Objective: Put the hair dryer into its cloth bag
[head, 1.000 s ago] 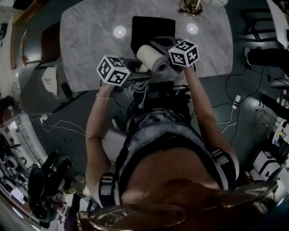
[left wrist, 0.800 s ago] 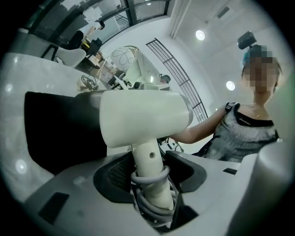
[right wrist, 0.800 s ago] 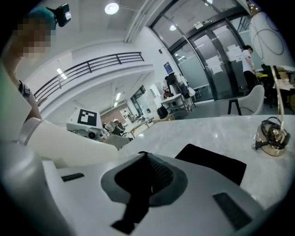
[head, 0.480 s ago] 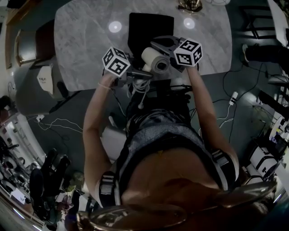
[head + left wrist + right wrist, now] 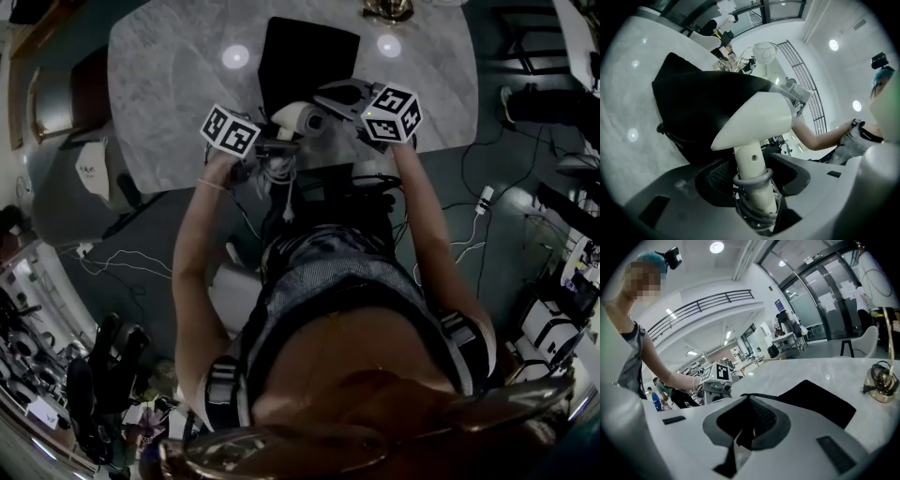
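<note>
Left tongs (image 5: 754,190): clenched on the handle of the hair dryer (image 5: 757,124), with the coiled cord (image 5: 753,208) bunched at the grip. In the head view we put them at 8 o'clock of the dryer body.
Hair dryer: cream, held over the near edge of the desk (image 5: 169,84), its head against the cloth bag (image 5: 691,105). We can't tell whether it's inside.
Right tongs (image 5: 744,420): clenched on black fabric at the bag's near edge, at 2 o'clock of the dryer.
Cloth bag: black, on the desk at 12 o'clock of the dryer, near edge lifted.
Desk: grey marble.
Brass-coloured object (image 5: 881,378): at the desk's far edge, 1 o'clock of the bag.
</note>
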`<state>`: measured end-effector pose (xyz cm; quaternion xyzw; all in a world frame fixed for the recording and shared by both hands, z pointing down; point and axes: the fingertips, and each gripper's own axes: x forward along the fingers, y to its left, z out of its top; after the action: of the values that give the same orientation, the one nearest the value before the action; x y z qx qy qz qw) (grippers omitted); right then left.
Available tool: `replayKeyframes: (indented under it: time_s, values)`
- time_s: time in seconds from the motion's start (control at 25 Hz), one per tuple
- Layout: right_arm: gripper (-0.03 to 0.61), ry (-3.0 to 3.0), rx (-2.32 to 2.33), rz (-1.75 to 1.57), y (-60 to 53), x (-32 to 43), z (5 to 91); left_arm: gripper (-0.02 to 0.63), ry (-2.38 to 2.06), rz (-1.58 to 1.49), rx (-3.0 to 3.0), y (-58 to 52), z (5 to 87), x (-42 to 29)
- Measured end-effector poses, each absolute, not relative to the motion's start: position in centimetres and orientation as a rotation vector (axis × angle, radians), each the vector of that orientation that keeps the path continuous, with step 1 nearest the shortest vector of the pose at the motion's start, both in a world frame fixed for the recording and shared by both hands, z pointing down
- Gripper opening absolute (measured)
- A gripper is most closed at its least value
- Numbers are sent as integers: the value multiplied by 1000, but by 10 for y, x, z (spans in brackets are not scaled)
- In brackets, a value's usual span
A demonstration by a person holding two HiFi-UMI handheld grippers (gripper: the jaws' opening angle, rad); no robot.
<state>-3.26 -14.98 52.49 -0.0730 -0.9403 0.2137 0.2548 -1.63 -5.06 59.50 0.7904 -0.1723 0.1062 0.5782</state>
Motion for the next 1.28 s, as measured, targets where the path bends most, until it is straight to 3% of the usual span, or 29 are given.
replayKeyframes:
  time_s: [1.28]
  values:
    - [69, -2318, -315, 283, -98, -42, 583, 213, -1204, 387, 1534, -119, 671, -74]
